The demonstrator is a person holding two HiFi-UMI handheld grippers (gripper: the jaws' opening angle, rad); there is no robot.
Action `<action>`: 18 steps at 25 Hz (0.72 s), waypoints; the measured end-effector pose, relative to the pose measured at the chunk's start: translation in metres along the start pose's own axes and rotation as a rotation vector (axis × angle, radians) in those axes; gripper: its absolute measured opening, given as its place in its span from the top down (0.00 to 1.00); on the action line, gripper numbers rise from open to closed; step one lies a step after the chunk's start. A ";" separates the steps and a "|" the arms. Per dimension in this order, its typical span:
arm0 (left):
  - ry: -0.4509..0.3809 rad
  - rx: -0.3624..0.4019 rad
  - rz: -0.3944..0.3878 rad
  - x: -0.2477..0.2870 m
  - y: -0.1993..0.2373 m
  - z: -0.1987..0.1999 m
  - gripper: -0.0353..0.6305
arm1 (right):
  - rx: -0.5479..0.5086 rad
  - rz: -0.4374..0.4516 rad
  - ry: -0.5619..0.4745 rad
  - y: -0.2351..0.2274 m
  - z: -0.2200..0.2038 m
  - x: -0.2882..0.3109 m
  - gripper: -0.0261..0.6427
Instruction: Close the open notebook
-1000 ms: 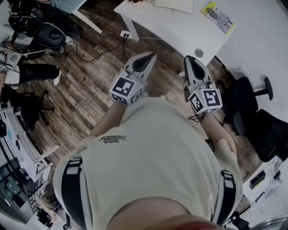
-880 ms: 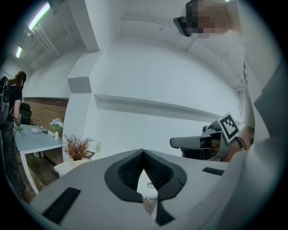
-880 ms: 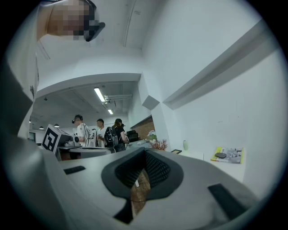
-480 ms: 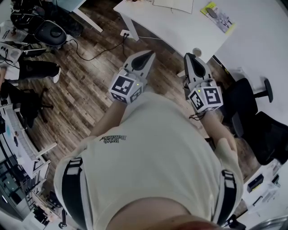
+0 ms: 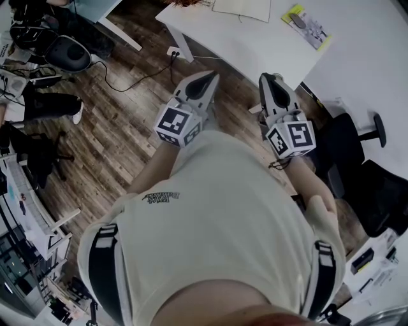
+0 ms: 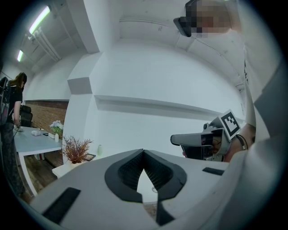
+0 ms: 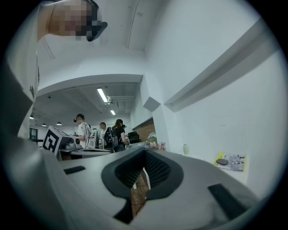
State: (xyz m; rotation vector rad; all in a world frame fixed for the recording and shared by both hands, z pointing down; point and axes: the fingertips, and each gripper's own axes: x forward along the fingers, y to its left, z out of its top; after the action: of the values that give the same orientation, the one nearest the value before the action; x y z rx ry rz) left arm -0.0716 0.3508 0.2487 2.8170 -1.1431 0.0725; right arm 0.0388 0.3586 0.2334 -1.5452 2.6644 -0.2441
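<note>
Two claws clenched, nothing between jaws: left gripper (image 5: 208, 79) and right gripper (image 5: 268, 81), both level at chest, well short of table (image 5: 255, 51). Notebook (image 5: 243, 7) lies on far part of table (cut by frame top, looks open), untouched. Risks: shut tips may shove notebook along smooth top instead of lifting cover; long reach may brush plant (image 5: 189, 2) near it. Writing: shirt print (image 5: 160, 196) too small to read; yellow leaflet (image 5: 309, 25) text illegible.
</note>
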 end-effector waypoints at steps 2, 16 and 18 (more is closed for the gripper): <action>-0.002 0.013 -0.010 0.010 0.007 -0.002 0.93 | -0.007 -0.001 -0.005 -0.005 0.000 0.010 0.96; 0.036 0.001 -0.024 0.073 0.072 -0.006 0.93 | 0.037 -0.010 0.032 -0.046 -0.010 0.087 0.96; 0.041 -0.003 -0.025 0.082 0.082 -0.005 0.93 | 0.045 -0.015 0.039 -0.054 -0.010 0.099 0.96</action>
State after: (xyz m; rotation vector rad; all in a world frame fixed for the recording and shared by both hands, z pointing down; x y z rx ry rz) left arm -0.0700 0.2361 0.2667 2.8123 -1.0986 0.1253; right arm 0.0340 0.2478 0.2558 -1.5644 2.6573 -0.3359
